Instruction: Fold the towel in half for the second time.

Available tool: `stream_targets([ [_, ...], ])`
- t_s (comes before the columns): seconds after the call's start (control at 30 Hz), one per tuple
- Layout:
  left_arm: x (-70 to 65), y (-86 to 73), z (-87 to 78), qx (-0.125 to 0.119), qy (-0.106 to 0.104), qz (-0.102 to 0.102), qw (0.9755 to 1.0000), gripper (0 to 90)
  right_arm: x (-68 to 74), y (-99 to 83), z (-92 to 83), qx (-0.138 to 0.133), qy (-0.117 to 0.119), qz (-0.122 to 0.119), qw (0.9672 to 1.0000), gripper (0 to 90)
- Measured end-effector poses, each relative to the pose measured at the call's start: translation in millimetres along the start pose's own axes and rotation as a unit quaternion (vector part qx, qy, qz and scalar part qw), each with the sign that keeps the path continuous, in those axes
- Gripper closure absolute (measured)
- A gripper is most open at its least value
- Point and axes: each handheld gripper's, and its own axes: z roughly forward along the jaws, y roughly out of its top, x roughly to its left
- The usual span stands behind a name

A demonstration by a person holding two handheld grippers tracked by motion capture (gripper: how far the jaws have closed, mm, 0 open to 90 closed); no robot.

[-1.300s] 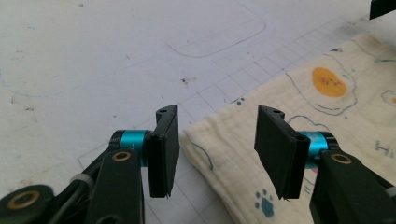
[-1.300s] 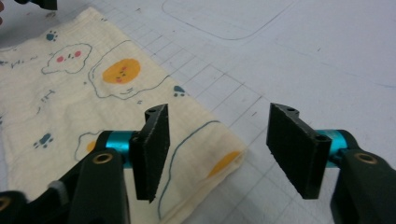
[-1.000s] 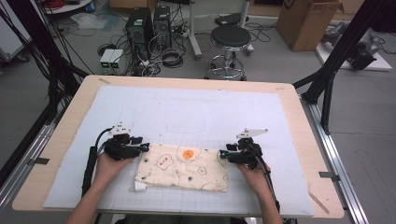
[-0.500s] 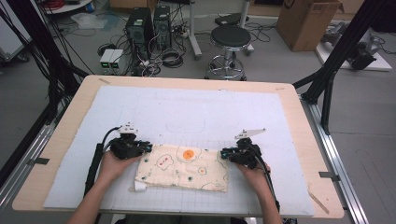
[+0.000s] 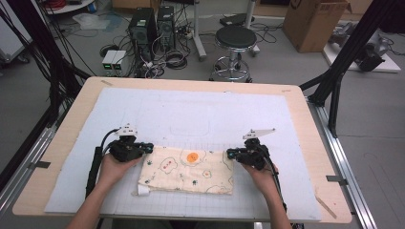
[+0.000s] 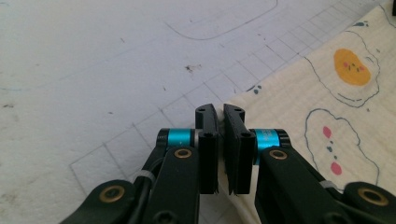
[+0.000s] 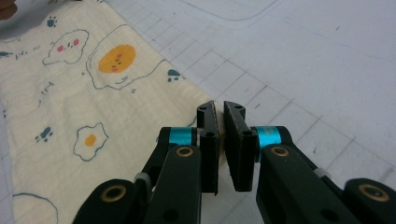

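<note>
On the desk [image 5: 305, 124], near the front edge: folded printed cloth [image 5: 188, 169] lying flat. Left hand-held gripper [image 5: 149, 148] and right hand-held gripper [image 5: 230, 153] just closing, each pinched on a far corner of the cloth, probably to lift or fold it evenly.
</note>
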Motion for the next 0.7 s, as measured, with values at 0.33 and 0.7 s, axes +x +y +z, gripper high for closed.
stream_targets([
  [0.33, 12.8, 9.2, 0.7, -0.036, 0.005, -0.033, 0.9988, 84.3, -10.2, 15.3, 2.1, -0.022, -0.006, 0.021, 0.9995, 84.8],
  [0.7, 31.8, 33.0, 17.0, -0.037, 0.033, -0.049, 0.9975, 84.4, -39.3, 41.7, 19.1, -0.018, -0.007, 0.06, 0.998, 84.9],
])
